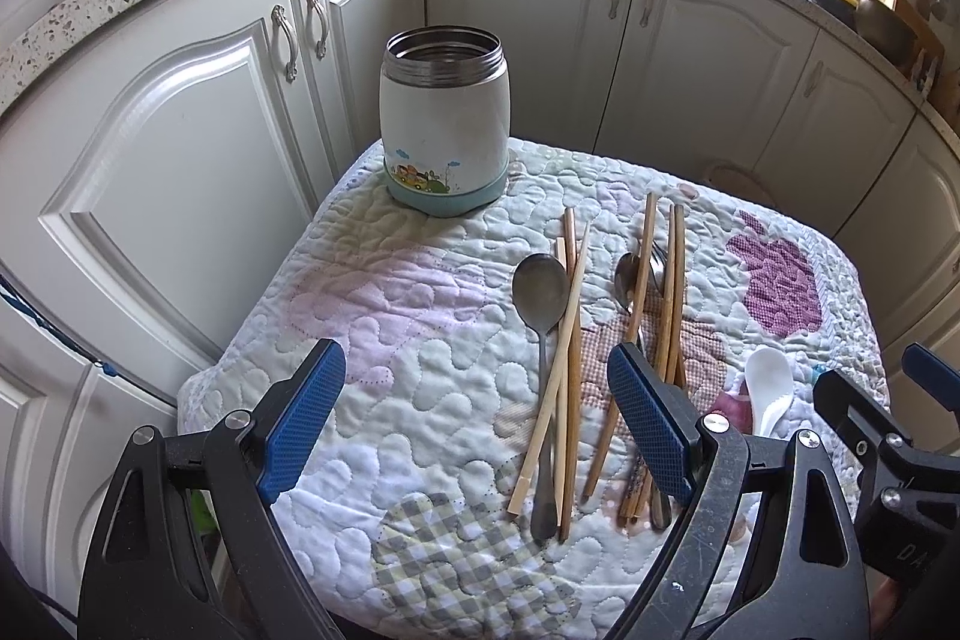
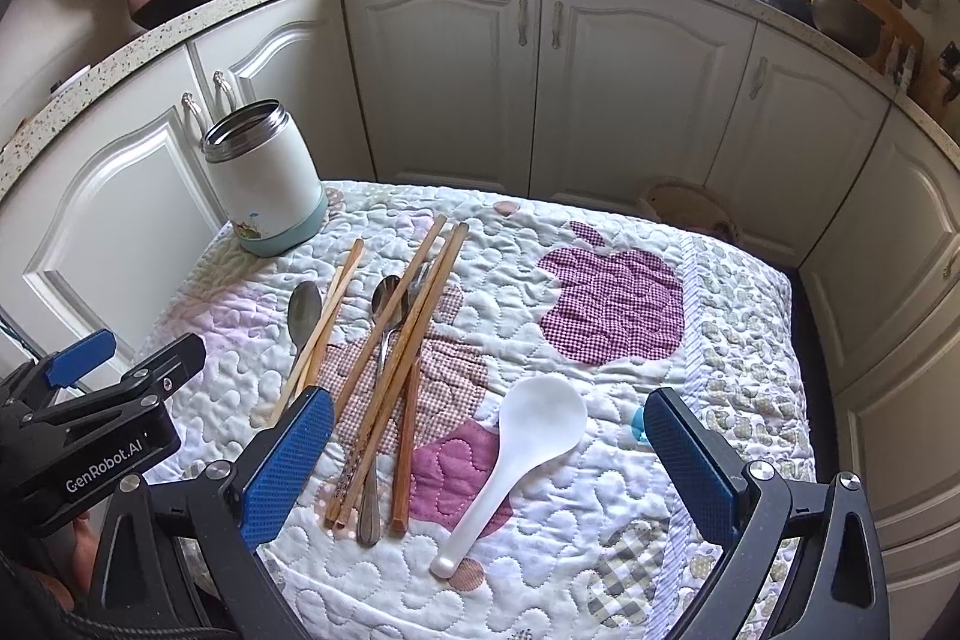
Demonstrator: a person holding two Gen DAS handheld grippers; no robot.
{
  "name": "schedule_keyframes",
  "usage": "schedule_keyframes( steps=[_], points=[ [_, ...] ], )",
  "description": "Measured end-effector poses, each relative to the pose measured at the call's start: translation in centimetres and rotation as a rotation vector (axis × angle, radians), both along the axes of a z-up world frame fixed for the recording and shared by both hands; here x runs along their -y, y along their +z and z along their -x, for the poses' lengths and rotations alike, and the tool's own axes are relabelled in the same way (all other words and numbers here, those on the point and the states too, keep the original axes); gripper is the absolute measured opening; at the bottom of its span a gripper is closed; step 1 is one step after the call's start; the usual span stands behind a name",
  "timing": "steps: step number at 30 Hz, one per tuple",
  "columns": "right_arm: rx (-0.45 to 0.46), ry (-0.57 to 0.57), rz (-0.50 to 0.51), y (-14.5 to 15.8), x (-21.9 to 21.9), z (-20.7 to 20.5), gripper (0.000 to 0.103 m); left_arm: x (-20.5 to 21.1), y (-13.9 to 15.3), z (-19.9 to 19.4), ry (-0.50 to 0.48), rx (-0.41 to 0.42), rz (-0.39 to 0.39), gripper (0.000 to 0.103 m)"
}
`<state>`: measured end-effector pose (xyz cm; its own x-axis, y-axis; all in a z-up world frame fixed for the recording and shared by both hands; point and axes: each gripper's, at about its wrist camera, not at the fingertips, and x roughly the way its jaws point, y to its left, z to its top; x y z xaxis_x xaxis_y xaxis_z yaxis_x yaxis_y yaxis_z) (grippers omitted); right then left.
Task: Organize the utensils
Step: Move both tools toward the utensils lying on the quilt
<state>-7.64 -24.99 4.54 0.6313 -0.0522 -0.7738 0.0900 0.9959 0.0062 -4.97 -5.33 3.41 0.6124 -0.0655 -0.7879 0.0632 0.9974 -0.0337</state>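
While the left gripper (image 1: 477, 424) hangs low in the left wrist view, its blue pads (image 1: 303, 418) stand wide apart and hold nothing. A white jar (image 1: 444, 124) with a metal rim stands upright near the top middle, on a quilted cloth (image 1: 372, 316). Right of centre lie a big metal spoon (image 1: 540, 298) and pale chopsticks (image 1: 564, 346), touching. Just beside them sits a darker bunch of chopsticks (image 1: 669, 292) over a small spoon (image 1: 627, 280). A white spoon (image 1: 768, 388) lies at the lower right.

From the right wrist view, the right gripper (image 2: 489, 460) is wide open too — nothing between its pads. The white spoon (image 2: 522, 454) lies on the cloth between them. Chopsticks (image 2: 402, 328) and metal spoons (image 2: 303, 310) lie left of centre — the jar (image 2: 264, 178) stands at the upper left.
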Motion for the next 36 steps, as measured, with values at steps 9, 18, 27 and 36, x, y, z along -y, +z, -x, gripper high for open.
schedule_keyframes(
  steps=[9,18,27,36],
  points=[
    [0.002,0.006,-0.002,-0.19,-0.07,-0.12,0.103,0.11,-0.37,-0.11,-0.002,-0.012,-0.006,0.09],
    [0.004,0.012,-0.015,-0.25,-0.05,-0.06,0.103,-0.04,-0.44,-0.15,0.0,-0.015,-0.009,0.09],
    [-0.019,0.009,-0.008,-0.41,0.09,-0.22,0.103,0.02,-0.38,-0.13,0.001,-0.014,-0.019,0.09],
    [-0.023,0.019,0.0,-0.48,-0.1,-0.34,0.103,0.11,-0.32,-0.25,-0.004,-0.022,-0.013,0.084]
  ],
)
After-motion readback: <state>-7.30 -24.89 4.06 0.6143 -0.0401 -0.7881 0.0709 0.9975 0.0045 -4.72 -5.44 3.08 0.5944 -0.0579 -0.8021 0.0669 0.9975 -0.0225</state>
